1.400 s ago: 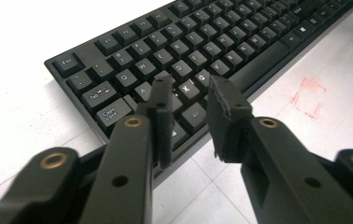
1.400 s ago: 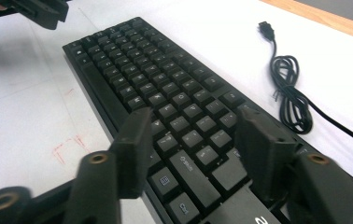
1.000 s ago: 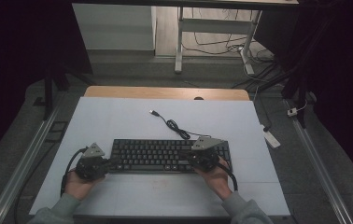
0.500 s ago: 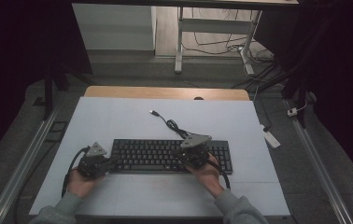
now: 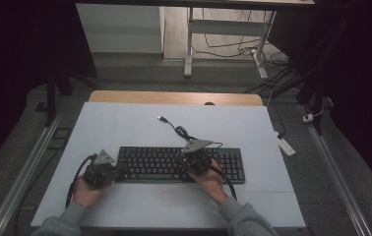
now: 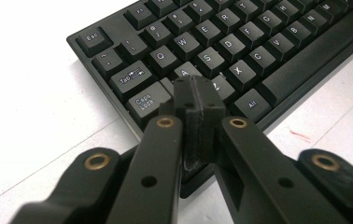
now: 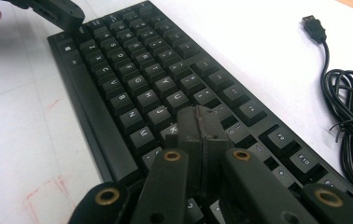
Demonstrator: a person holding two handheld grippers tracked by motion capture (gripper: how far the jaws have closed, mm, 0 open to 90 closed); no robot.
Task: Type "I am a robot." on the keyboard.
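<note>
A black keyboard [image 5: 179, 164] lies across the white tabletop [image 5: 125, 128]. My left gripper [image 5: 123, 170] is at its left end, jaws shut with nothing between them. In the left gripper view its tips [image 6: 197, 91] hover over the A and Caps Lock keys of the keyboard [image 6: 240, 42]. My right gripper [image 5: 184, 158] is over the middle of the keyboard, also shut and empty. Its tips [image 7: 201, 122] stand over the keys near K on the keyboard [image 7: 132, 60]; whether they touch a key I cannot tell.
The keyboard's black cable [image 5: 180, 132] coils behind it and ends in a loose USB plug [image 5: 162, 119], also seen as cable [image 7: 347, 107] and plug [image 7: 314, 23]. A white power strip [image 5: 285, 144] lies off the table's right edge. A wooden strip [image 5: 174, 97] borders the far side.
My right gripper has moved left along the keyboard, from its right part to its middle. The left gripper has stayed at the left end.
</note>
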